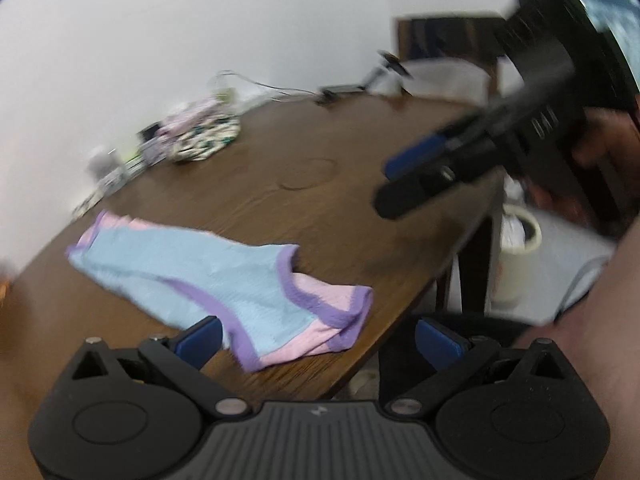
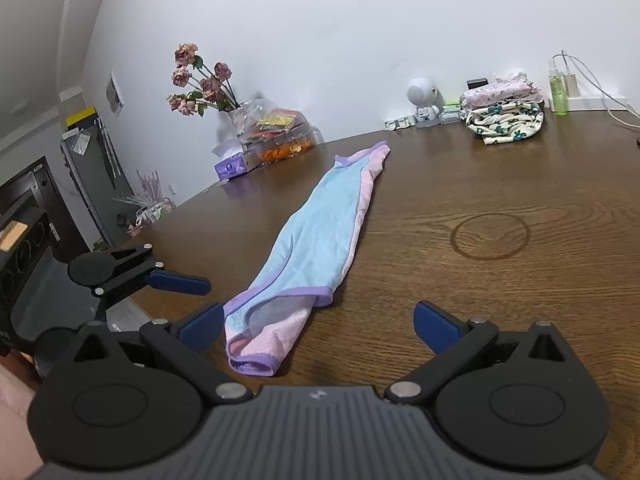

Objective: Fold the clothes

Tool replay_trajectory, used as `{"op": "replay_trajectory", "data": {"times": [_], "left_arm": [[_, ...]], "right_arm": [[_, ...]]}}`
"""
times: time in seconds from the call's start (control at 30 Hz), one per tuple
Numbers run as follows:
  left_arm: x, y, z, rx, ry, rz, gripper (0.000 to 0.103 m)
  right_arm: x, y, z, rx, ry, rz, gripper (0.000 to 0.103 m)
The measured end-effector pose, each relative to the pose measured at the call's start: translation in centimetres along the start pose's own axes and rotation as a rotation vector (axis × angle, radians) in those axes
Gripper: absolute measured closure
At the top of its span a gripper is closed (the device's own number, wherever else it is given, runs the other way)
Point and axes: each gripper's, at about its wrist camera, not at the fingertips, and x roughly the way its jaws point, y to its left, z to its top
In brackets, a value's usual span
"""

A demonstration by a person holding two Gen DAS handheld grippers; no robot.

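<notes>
A small light-blue garment (image 2: 316, 236) with pink panels and purple trim lies folded lengthwise on the brown wooden table (image 2: 500, 300). It also shows in the left wrist view (image 1: 224, 276). My right gripper (image 2: 318, 326) is open and empty, just above the garment's near end. My left gripper (image 1: 318, 338) is open and empty at the table's near edge, by the garment's purple-trimmed end. The right gripper (image 1: 404, 184) shows blurred in the left wrist view, above the table. The left gripper (image 2: 180, 282) shows at the left of the right wrist view, beside the table edge.
A stack of folded clothes (image 2: 506, 114) sits at the table's far edge, with a green bottle (image 2: 558, 88), a small white gadget (image 2: 422, 102) and cables. A vase of dried roses (image 2: 208, 84), a snack box (image 2: 280, 132) and tissues stand far left. A white bin (image 1: 520, 248) stands on the floor.
</notes>
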Motion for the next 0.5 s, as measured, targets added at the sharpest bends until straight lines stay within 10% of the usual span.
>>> {"op": "replay_trajectory", "data": {"times": [0.5], "left_arm": [[4.0,-1.4,-0.2,0.245,0.145,-0.104,0.018]], "right_arm": [[0.8,1.3,2.3,-0.212,0.104,0.036,0.000]]}}
